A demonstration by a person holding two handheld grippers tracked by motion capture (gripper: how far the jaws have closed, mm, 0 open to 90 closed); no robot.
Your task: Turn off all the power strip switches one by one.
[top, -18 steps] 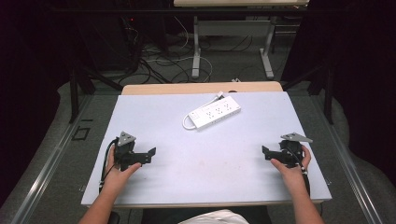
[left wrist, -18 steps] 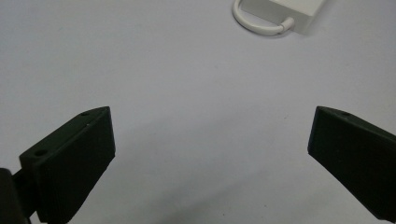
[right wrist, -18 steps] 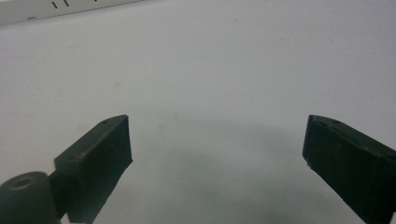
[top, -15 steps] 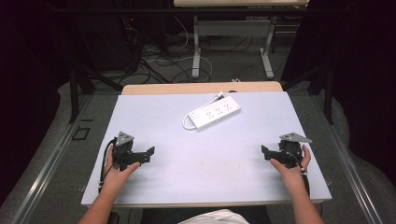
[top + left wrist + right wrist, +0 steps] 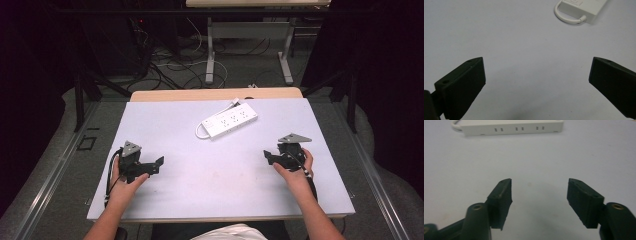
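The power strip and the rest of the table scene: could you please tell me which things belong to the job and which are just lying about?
Part of the job:
- white power strip with its looped cord, lying flat on the table
- left claw, open, empty
- right claw, open, empty

Just lying about:
- loose cables on the floor behind the table
- the other table's metal legs beyond

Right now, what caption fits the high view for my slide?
Two open grippers, left gripper and right gripper, flank a white power strip.
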